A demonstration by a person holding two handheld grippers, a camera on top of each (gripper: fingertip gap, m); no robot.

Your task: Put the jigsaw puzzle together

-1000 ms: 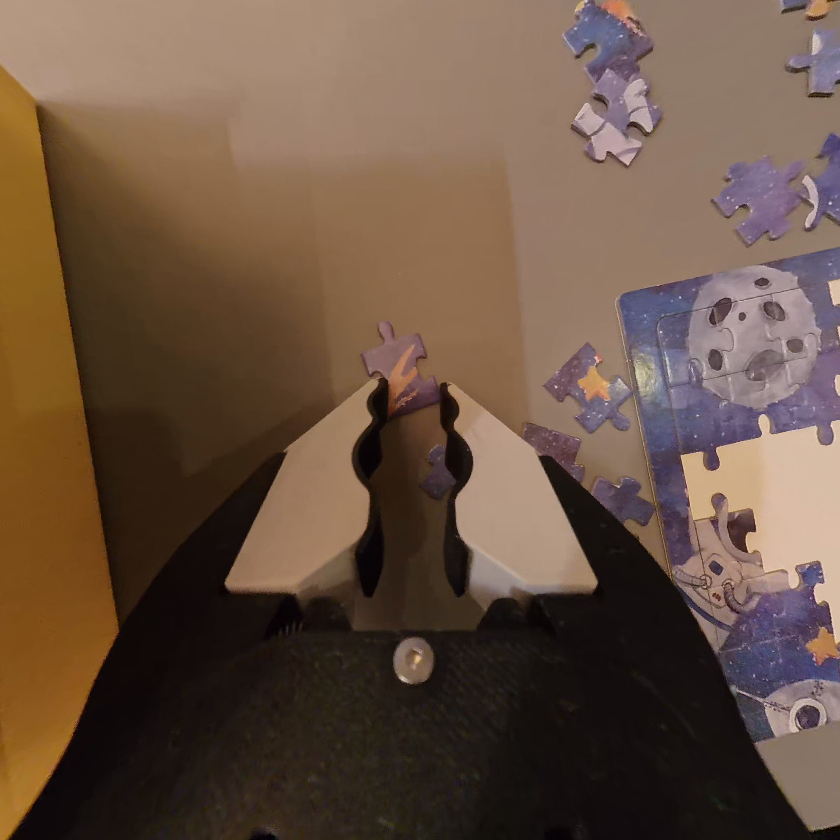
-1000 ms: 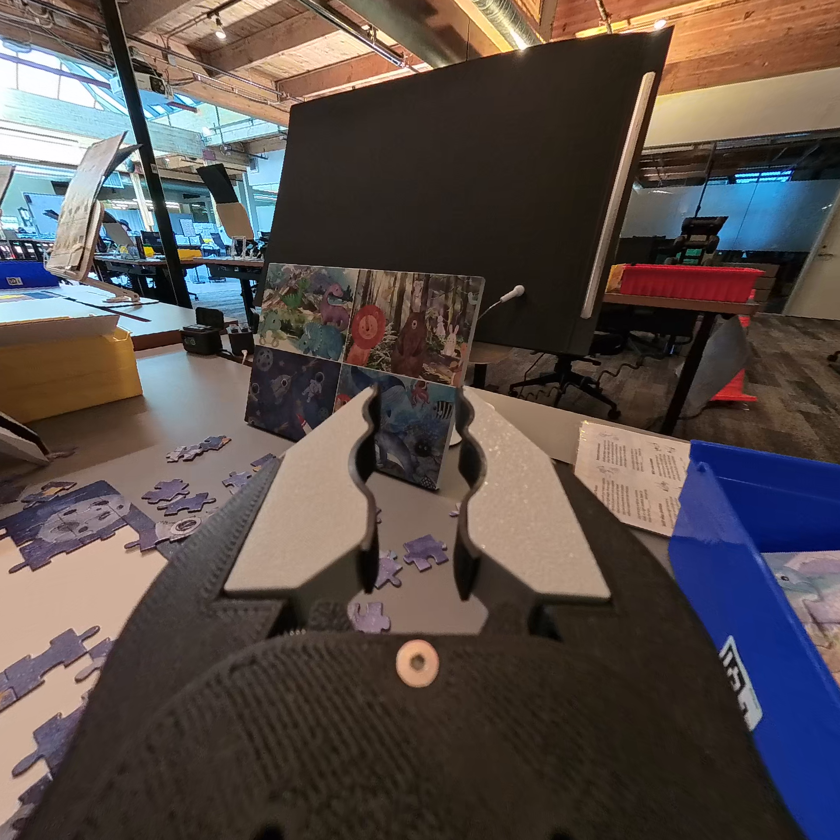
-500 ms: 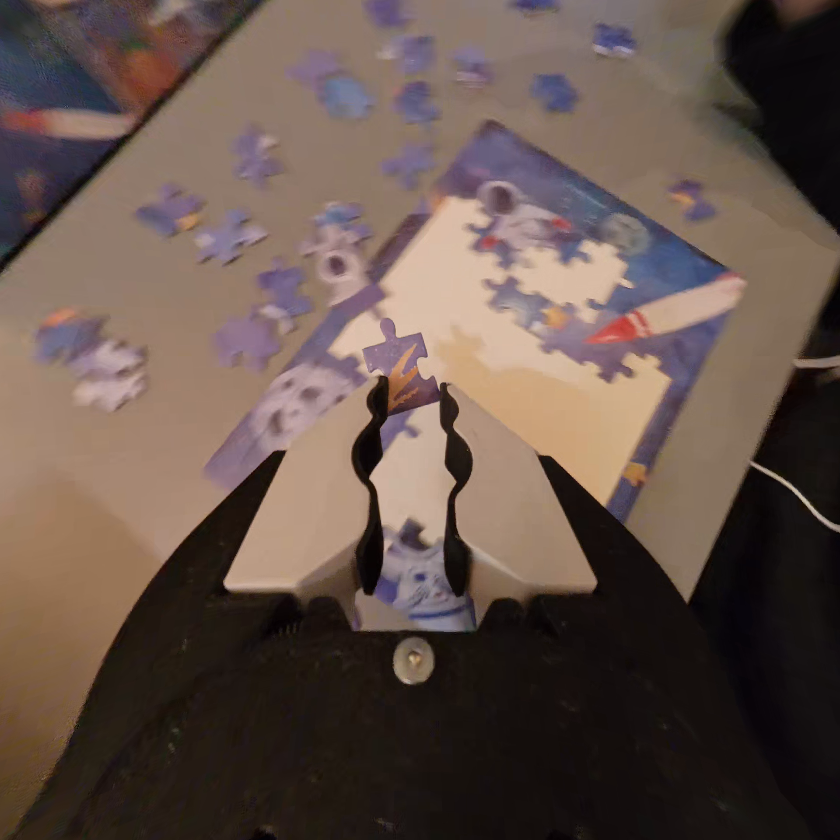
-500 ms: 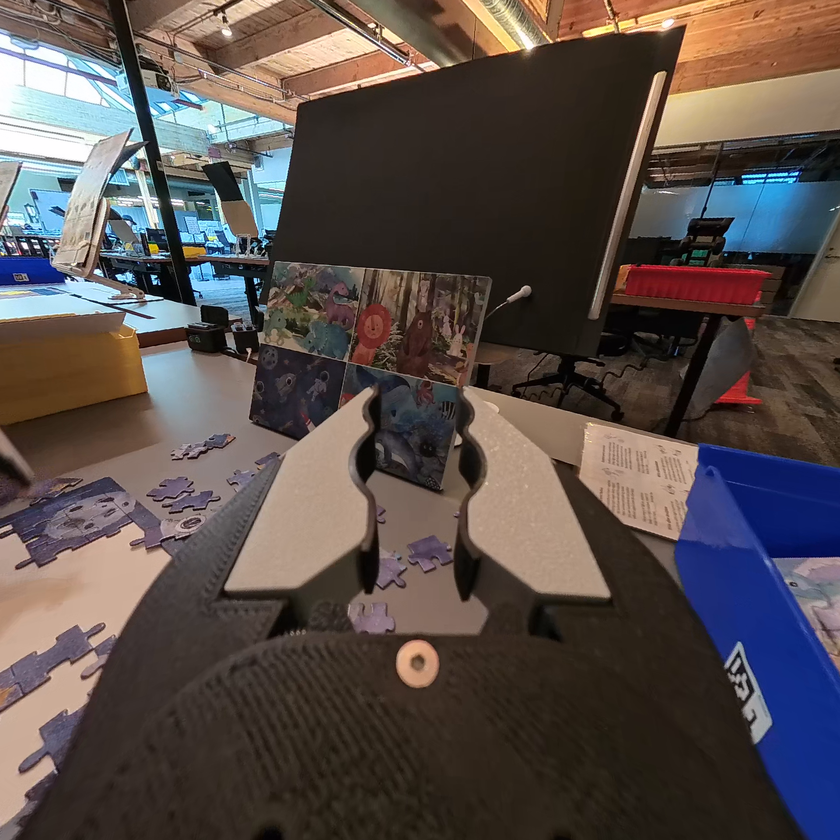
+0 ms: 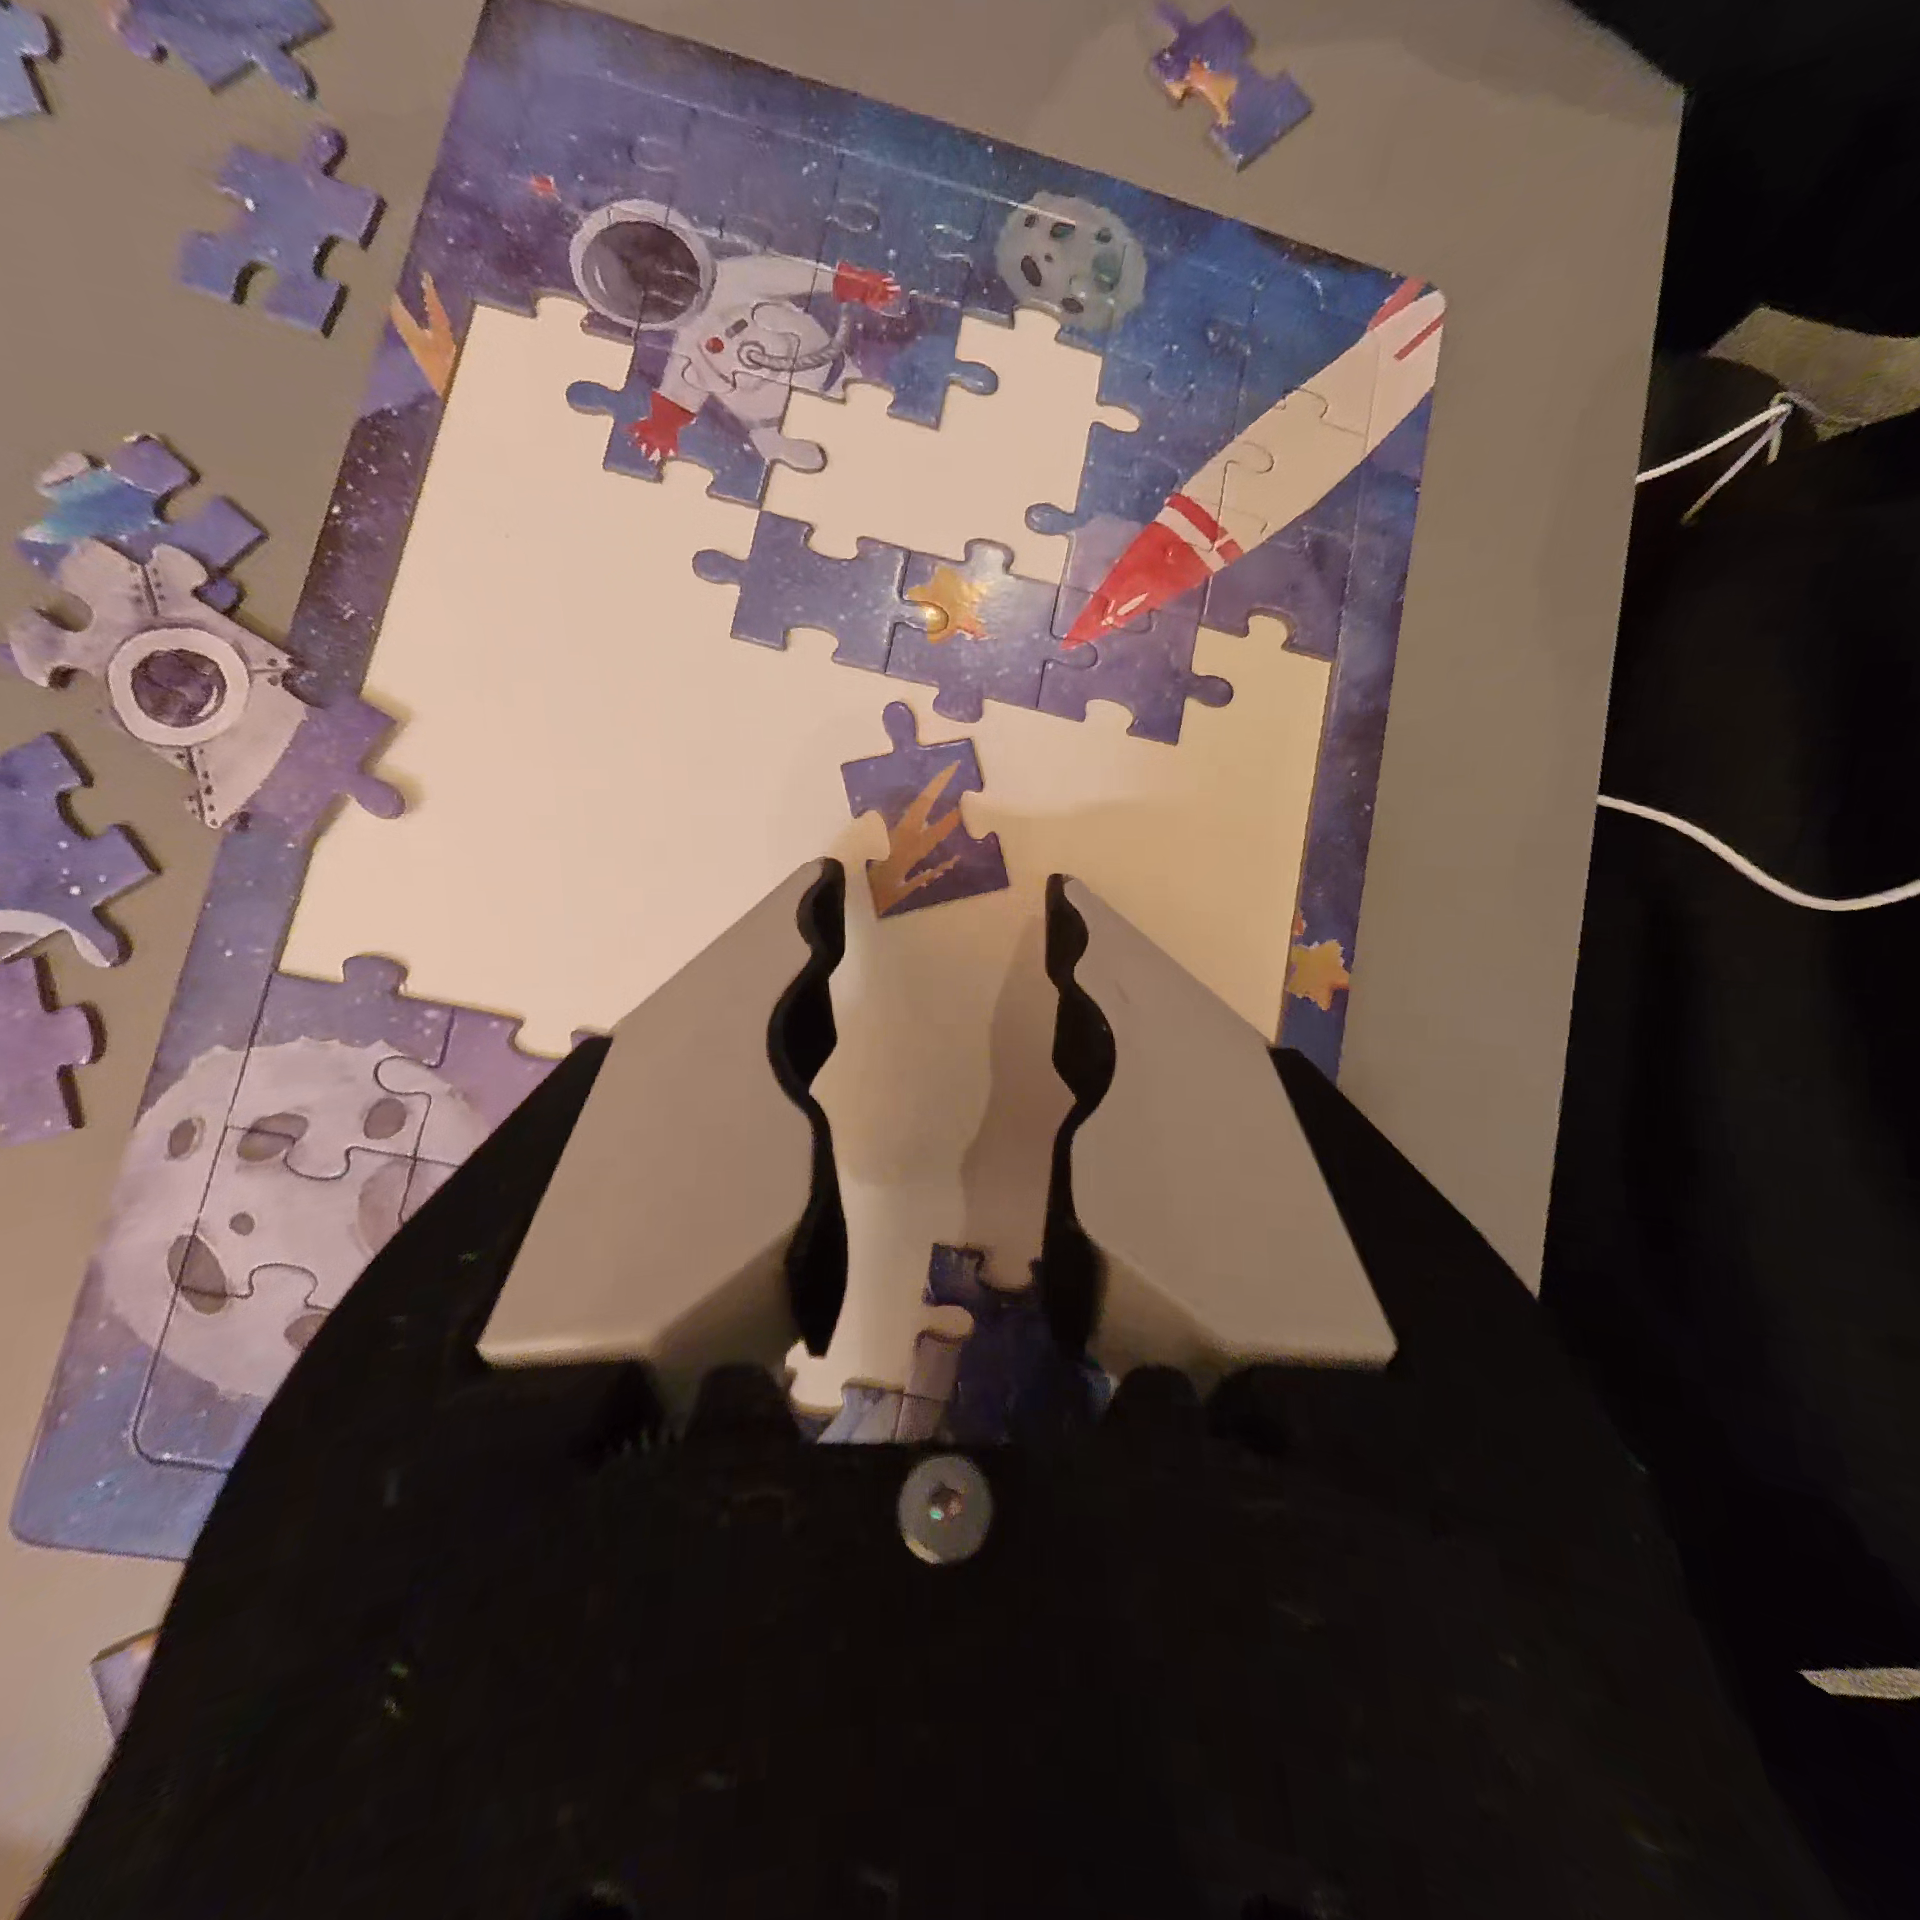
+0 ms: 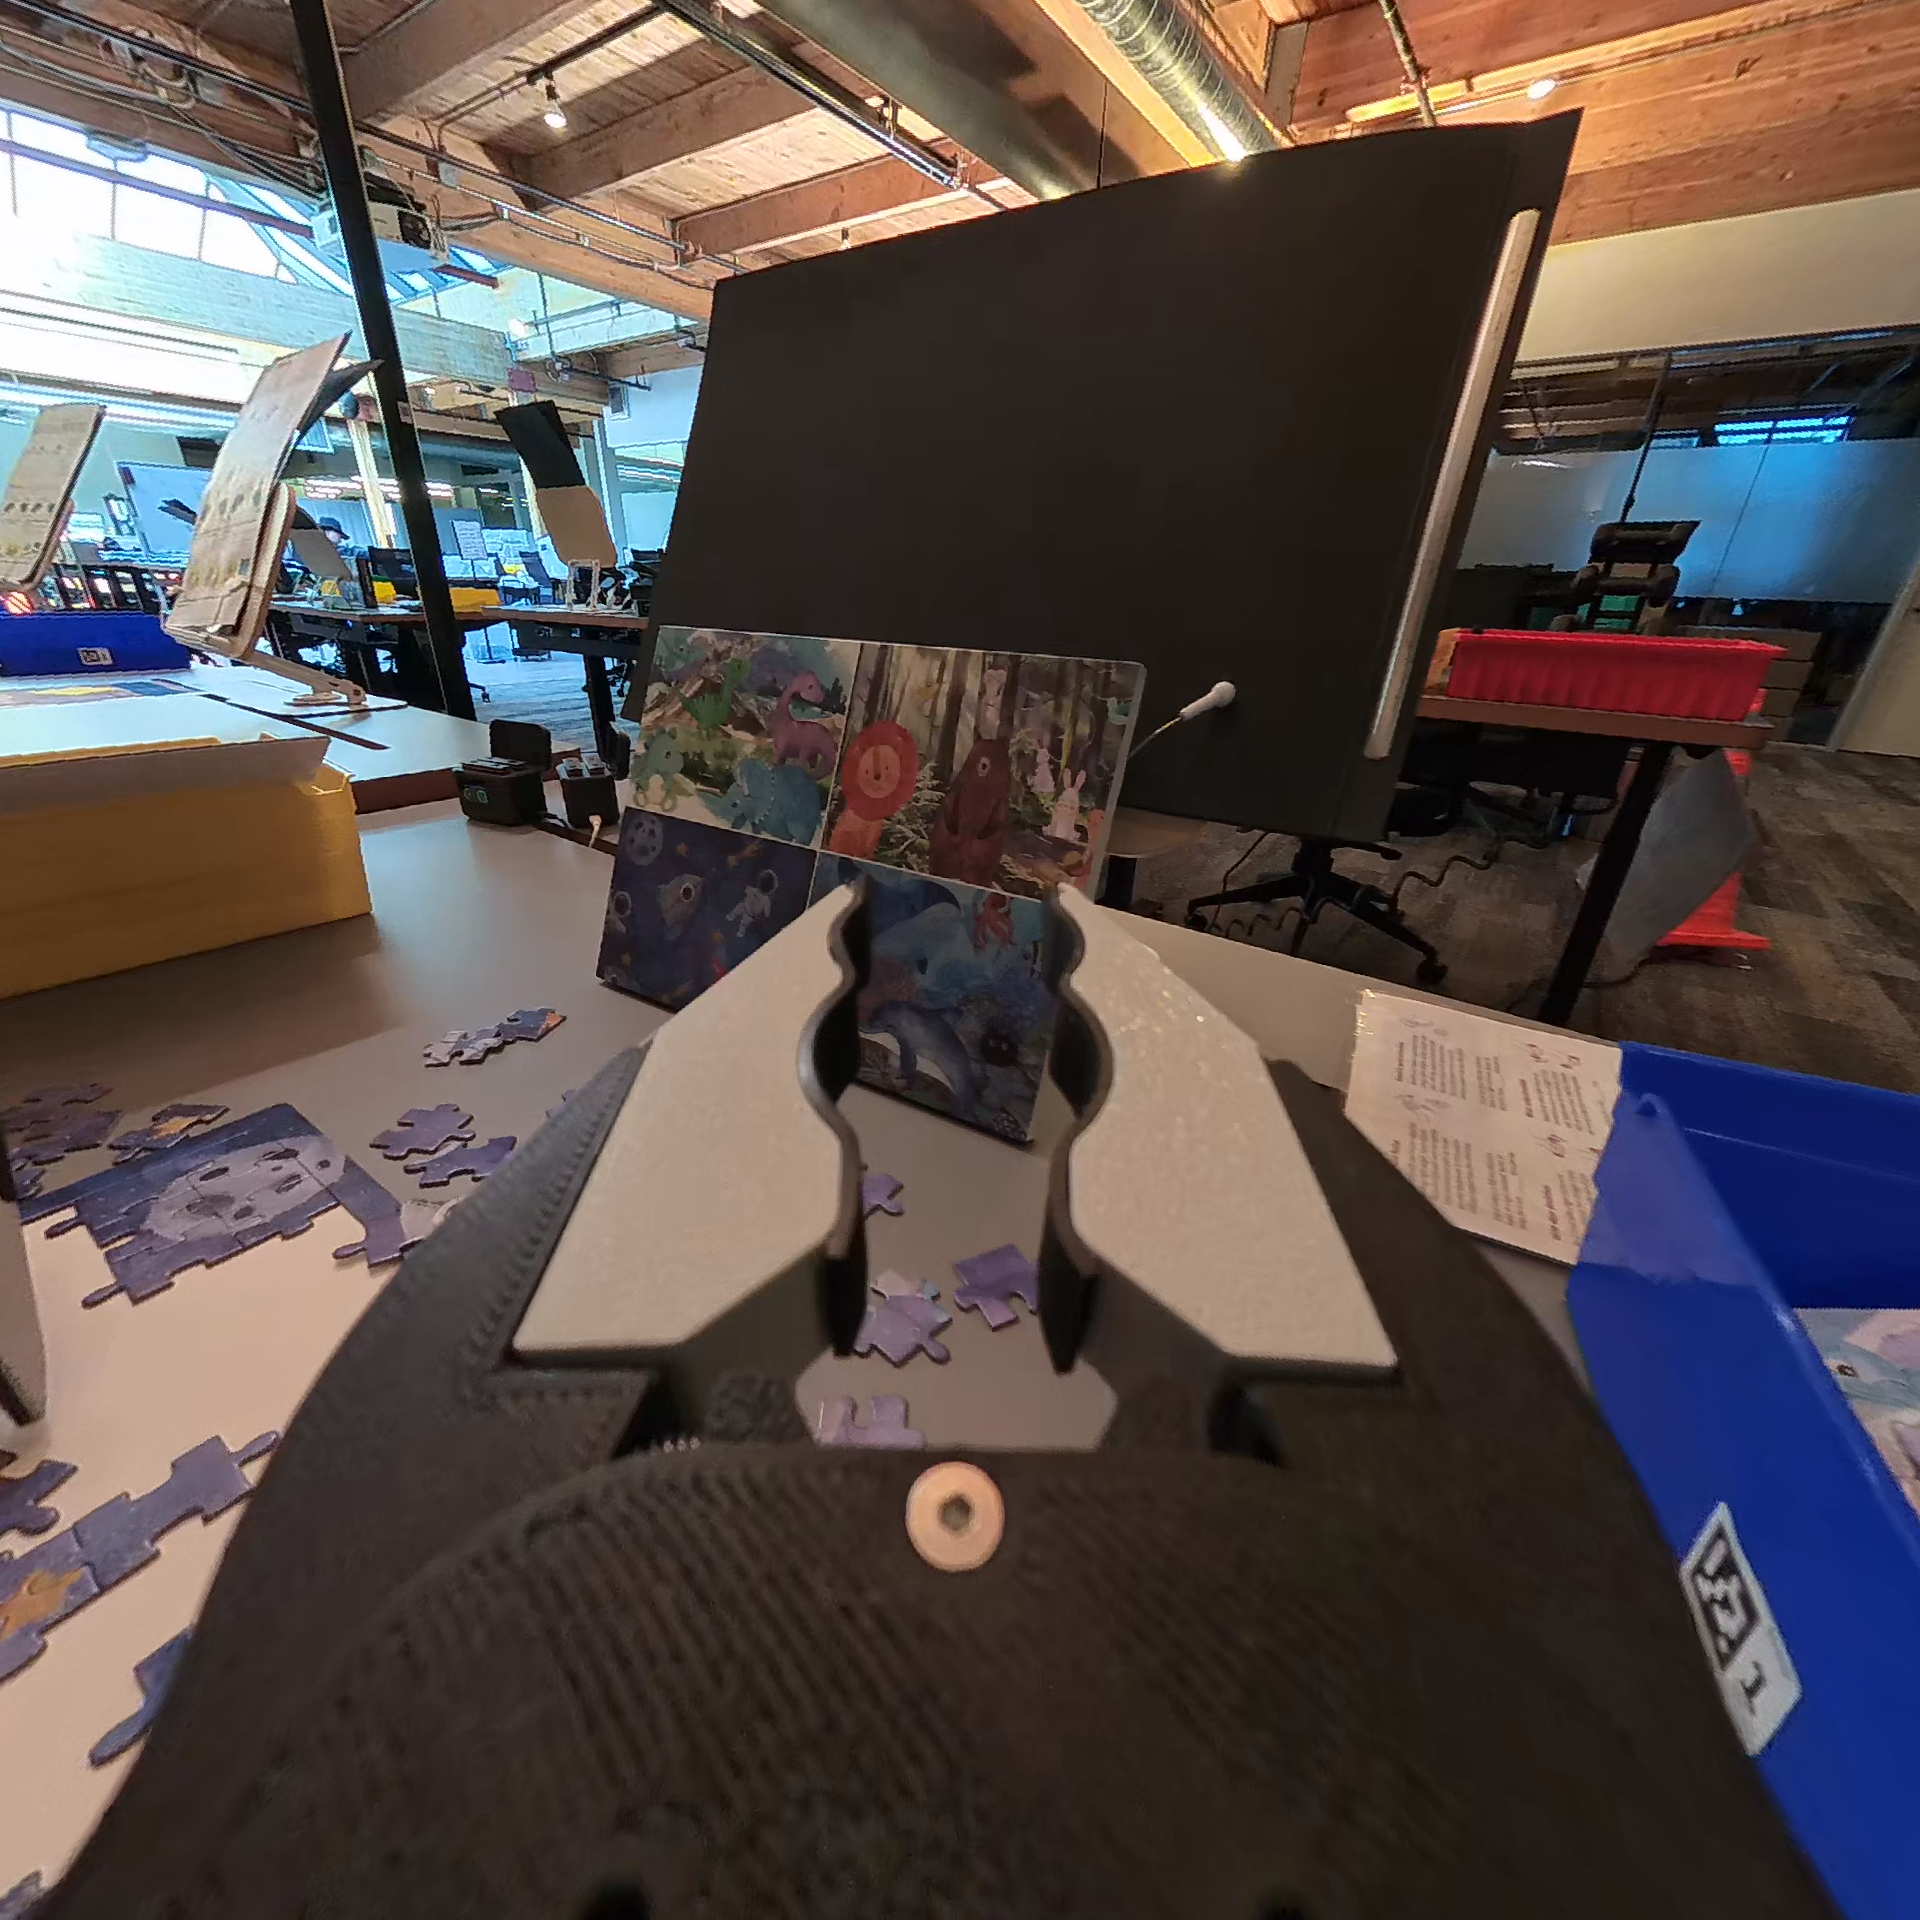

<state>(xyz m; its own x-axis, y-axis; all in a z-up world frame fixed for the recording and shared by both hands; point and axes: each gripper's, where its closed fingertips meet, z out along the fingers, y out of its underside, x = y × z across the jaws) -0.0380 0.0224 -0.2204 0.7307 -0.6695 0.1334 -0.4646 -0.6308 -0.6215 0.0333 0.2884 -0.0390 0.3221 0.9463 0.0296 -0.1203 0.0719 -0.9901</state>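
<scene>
In the left wrist view my left gripper [image 5: 940,883] is open above the cream inside of a space puzzle board [image 5: 343,582]. A purple puzzle piece with an orange streak [image 5: 925,821] lies flat on the board just ahead of the fingertips, and neither pad touches it. It sits just below a joined row of pieces with a star [image 5: 966,623] and a rocket [image 5: 1247,468]. In the right wrist view my right gripper [image 6: 956,904] is open and empty, held above the grey table [image 6: 312,987] and facing an upright picture card [image 6: 883,790].
Loose purple pieces [image 5: 275,244] and a spacecraft piece [image 5: 156,675] lie left of the board, and one piece [image 5: 1231,99] lies at the top right. A white cable [image 5: 1745,883] hangs off the table's right edge. A blue bin [image 6: 1766,1299], a paper sheet [image 6: 1486,1132], a yellow box [image 6: 177,873] and a black panel [image 6: 1091,468] surround the right gripper. Spacing between my two grippers at the tips: around 35 centimetres.
My left gripper carried the streaked piece from the bare table over the puzzle board, then opened; the piece left the grasp and now lies on the board. The right gripper barely moved.
</scene>
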